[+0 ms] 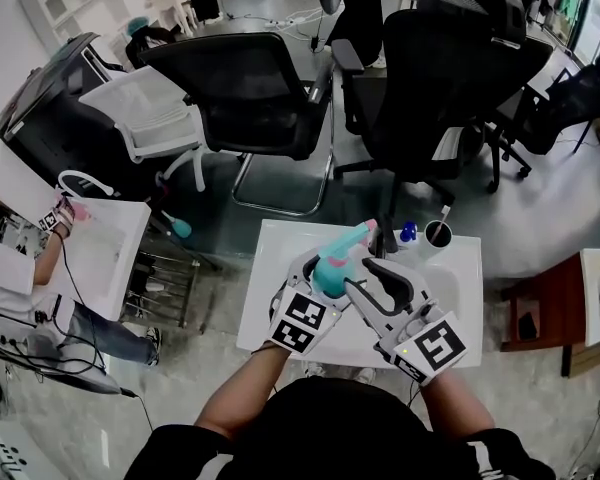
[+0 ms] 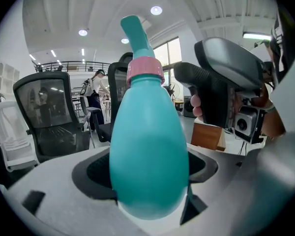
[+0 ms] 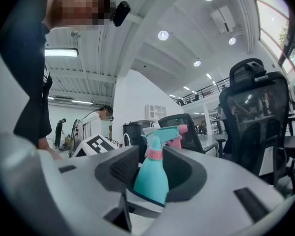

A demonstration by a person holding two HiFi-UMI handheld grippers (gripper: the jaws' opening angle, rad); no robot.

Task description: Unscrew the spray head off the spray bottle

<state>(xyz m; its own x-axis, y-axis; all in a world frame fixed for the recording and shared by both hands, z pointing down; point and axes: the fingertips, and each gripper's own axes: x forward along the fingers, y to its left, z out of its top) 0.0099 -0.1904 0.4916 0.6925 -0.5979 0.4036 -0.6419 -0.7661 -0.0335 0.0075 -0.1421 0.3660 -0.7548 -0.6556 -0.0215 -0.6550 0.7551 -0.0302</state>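
Teal plastic spray bottle [image 1: 330,273] with a pink collar [image 2: 145,70] was held off the white tabletop [image 1: 280,248], just above its middle, between the two hand-held tools. Its teal spray head [image 3: 162,132], tipped with a pink nozzle, sat on the collar and pointed away from the person. The bottle wall was opaque, so any contents could not be made out.

Left tongs [image 2: 148,173]: pinching the rounded lower body of the bottle, which filled the gap between the grey jaws and stood nearly upright in the left gripper view.

Right tongs [image 3: 155,176]: jaws spread, with the bottle standing in the gap between the dark pads. Whether either pad touched the bottle could not be told. In the left gripper view, this tool appeared at the bottle's right, one dark jaw reaching toward the neck.

At the far edge of the tabletop stood a black round cup [image 1: 438,234] holding a thin pale stick [image 1: 445,214] that leaned out over the rim. A small blue object [image 1: 408,231] stood just beside the cup on its left; its kind could not be told. Both stood apart from the bottle.

Beyond the tabletop were two black mesh office chairs [image 1: 250,88].
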